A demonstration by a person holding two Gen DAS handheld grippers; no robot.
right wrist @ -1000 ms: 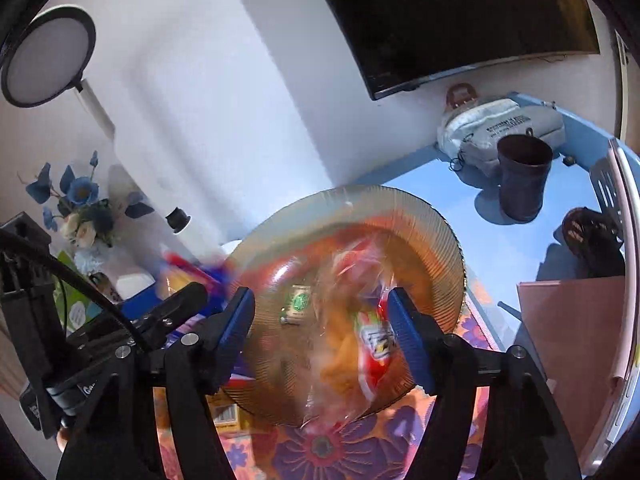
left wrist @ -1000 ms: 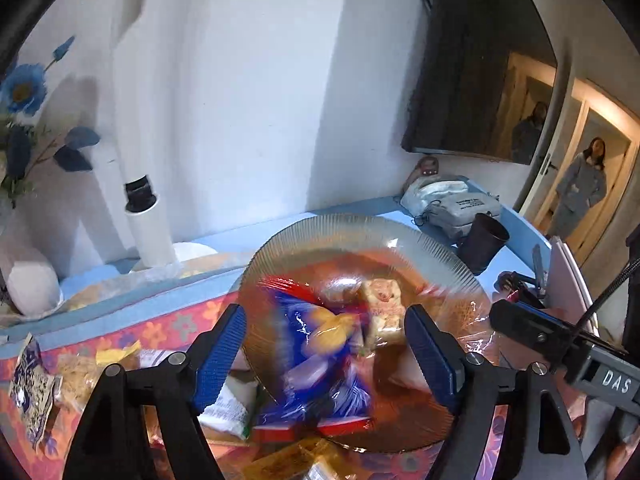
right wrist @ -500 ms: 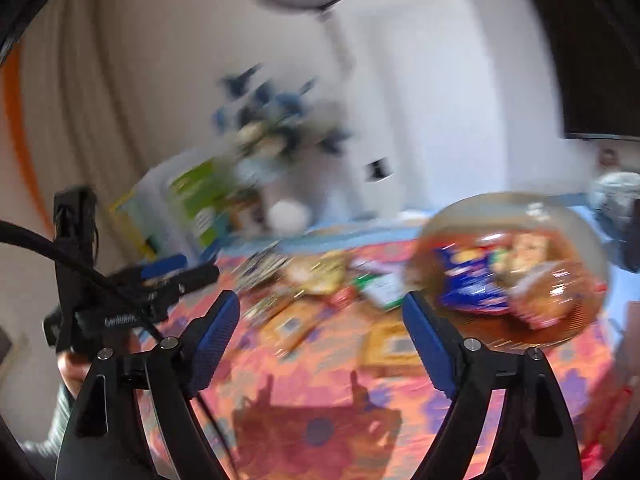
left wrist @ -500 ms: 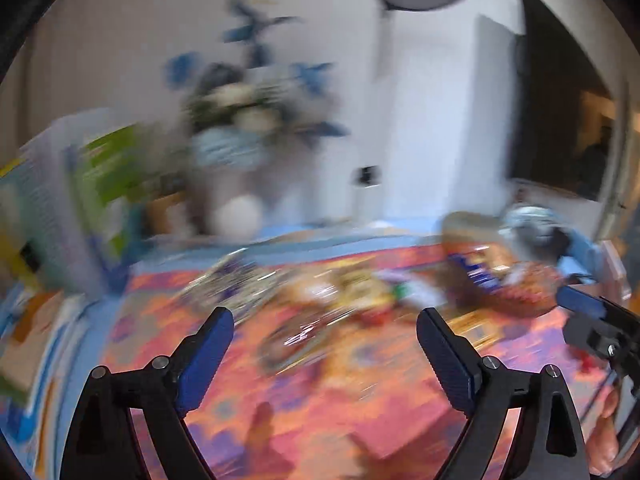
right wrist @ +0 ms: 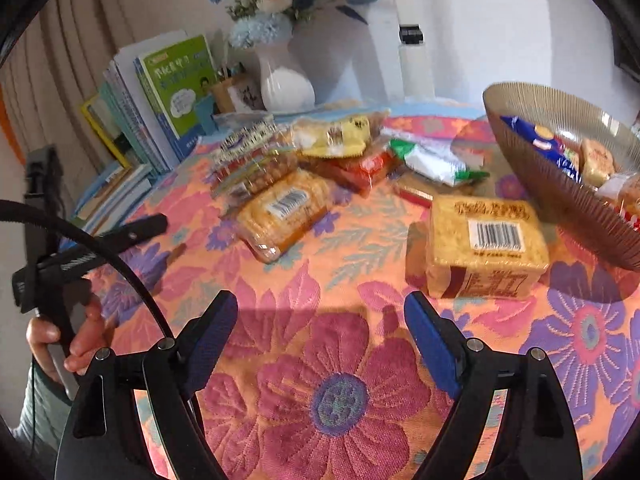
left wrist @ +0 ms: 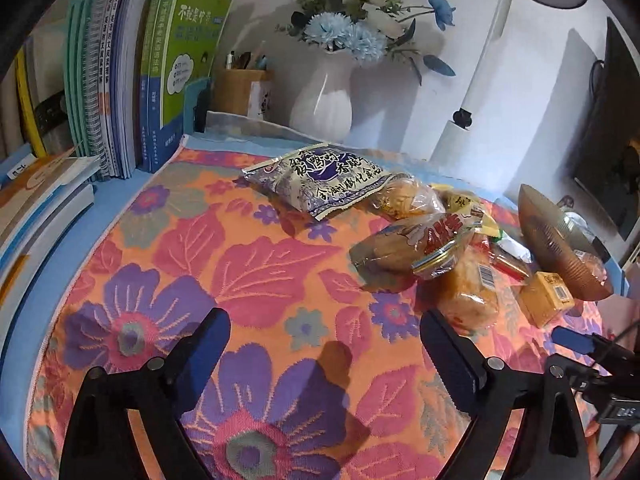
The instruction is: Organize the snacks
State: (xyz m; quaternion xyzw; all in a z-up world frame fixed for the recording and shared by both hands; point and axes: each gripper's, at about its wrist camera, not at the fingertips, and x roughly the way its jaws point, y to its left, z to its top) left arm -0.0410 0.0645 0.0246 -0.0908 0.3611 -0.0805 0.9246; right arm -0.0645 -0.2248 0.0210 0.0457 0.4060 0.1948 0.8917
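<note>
Several packaged snacks lie on a floral cloth (left wrist: 256, 264). A blue-and-white bag (left wrist: 316, 178) lies farthest back, a bread packet with red print (left wrist: 416, 244) in front of it. A clear tray of yellow biscuits (right wrist: 284, 208) and a yellow box with a barcode (right wrist: 486, 236) lie nearer the right gripper. A ribbed amber glass bowl (right wrist: 568, 196) at the right holds several snacks. My left gripper (left wrist: 324, 344) is open and empty over bare cloth. My right gripper (right wrist: 320, 324) is open and empty, just short of the yellow box.
Upright books (left wrist: 120, 80) stand at the back left, with a white vase of blue flowers (left wrist: 324, 96) and a wooden pen holder (left wrist: 240, 92) behind the snacks. A white lamp post (left wrist: 460, 136) stands at the back. A dark screen (left wrist: 612, 120) hangs on the right wall.
Both grippers have swung left and pulled back from the bowl, over the open cloth. Both stay open and empty. The bowl now sits at the right of both views.
</note>
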